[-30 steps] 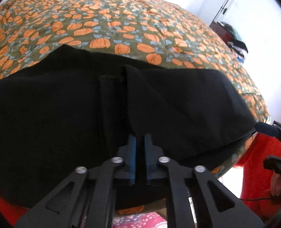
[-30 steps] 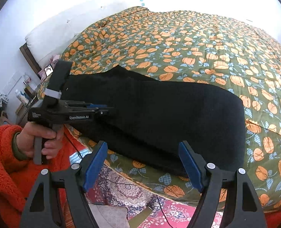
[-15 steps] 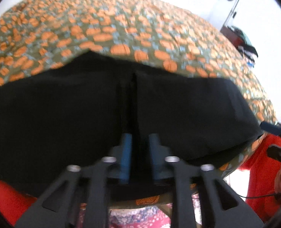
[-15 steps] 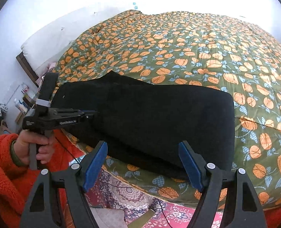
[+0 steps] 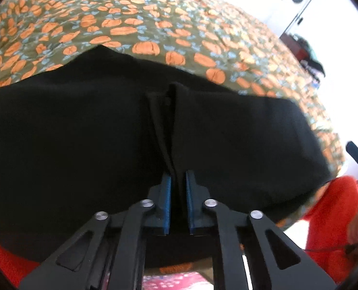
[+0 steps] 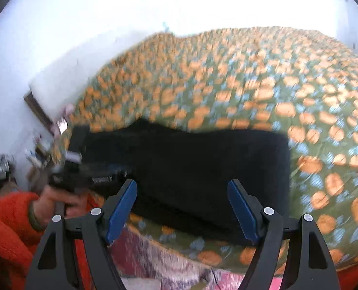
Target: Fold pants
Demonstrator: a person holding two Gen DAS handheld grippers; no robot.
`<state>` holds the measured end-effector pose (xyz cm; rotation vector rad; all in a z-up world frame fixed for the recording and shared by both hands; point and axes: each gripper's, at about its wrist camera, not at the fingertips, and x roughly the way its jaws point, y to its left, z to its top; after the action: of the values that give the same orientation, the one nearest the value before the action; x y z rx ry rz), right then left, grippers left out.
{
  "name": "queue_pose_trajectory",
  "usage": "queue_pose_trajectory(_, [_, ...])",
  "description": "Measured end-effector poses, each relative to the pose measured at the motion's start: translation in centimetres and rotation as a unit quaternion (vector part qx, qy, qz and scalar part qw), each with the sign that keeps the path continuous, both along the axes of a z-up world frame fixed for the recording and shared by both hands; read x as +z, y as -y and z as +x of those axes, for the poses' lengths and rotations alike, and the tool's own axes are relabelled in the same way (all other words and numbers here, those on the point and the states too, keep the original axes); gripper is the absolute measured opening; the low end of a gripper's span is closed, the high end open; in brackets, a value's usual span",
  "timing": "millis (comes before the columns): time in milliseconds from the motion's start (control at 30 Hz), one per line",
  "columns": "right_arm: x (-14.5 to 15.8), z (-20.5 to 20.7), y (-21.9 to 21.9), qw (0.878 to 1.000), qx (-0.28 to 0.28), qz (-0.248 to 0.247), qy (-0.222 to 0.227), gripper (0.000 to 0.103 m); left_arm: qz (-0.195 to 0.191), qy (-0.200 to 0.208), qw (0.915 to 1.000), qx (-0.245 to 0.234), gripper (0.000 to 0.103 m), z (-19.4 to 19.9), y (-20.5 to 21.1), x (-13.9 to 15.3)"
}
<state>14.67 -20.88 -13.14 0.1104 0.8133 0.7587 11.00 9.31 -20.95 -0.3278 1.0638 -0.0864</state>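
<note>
Black pants (image 5: 82, 133) lie flat on bed (image 5: 135, 24) near its edge. Our left tool (image 5: 178, 183) pinches a soft, limp fabric ridge; right tool (image 6: 182, 193) spread, empty. Cloth's light & floppy, so we'd grab hems/corners w/ both.

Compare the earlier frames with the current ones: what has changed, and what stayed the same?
The left gripper eased open slightly around the fold of the black pants. The right gripper, blurred, swung slightly. Unchanged: right gripper open and empty, pants lying on the pumpkin-print bedspread.
</note>
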Motion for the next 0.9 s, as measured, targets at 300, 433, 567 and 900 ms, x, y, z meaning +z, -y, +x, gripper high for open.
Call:
queue_pose_trajectory(300, [2.9,4.2,5.8,0.994,-0.1,0.052,0.008,0.084,0.05,-0.016,0.9986,-0.004,0.008,-0.7,-0.4,-0.8])
queue_pose_trajectory(433, [0.0,7.4,3.5,0.988,-0.03,0.107,-0.107,0.084,0.063,-0.014,0.9979,-0.01,0.009,-0.8,0.3,-0.8])
queue_pose_trajectory(567, [-8.1,8.9,1.7,0.969,-0.039,0.019,-0.243,0.076,0.056,-0.013,0.9983,-0.007,0.011,-1.1,0.1,-0.9])
queue_pose_trajectory(900, [-4.4,13.7,0.6,0.977,-0.073,0.045,-0.196,0.084,0.067,-0.013,0.9976,-0.007,0.013,-0.6,0.1,-1.1])
